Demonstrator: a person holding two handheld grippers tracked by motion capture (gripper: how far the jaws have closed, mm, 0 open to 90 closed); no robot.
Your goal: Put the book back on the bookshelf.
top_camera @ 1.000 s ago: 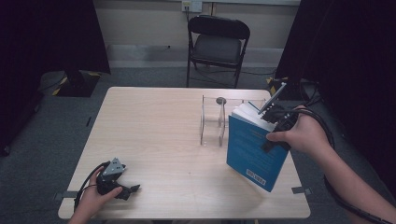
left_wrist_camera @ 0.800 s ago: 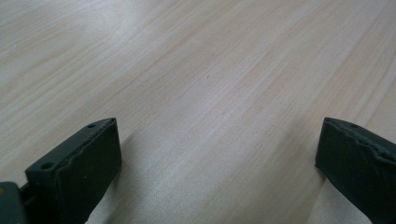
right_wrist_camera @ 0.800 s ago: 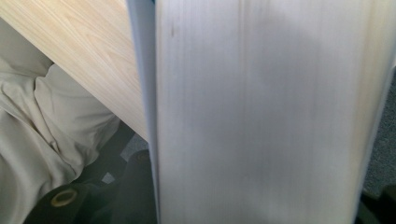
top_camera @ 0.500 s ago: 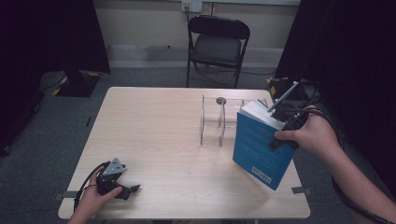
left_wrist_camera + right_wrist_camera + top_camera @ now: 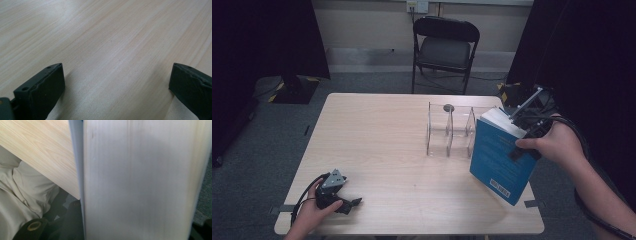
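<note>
A thick blue book [image 5: 499,159] with white page edges hangs tilted over the table's right edge. My right gripper [image 5: 525,132] is shut on its top corner, a hand around the grip. In the right gripper view the book's pale page block [image 5: 140,180] sits right in front of the lens and hides the jaws. A clear acrylic book rack [image 5: 451,131] stands just left of the book, with no books in it. My left gripper [image 5: 351,203] rests on the table's near left corner. Its jaws stand wide apart over bare wood [image 5: 115,85].
The light wood table [image 5: 382,145] has bare room across its left and middle. A black folding chair [image 5: 444,47] stands behind the far edge. Dark curtains hang at both sides. The person's light trousers [image 5: 20,192] show below the table edge [image 5: 37,150].
The right gripper has carried the blue book a little to the right, away from the rack, still tilted. The left gripper has not moved.
</note>
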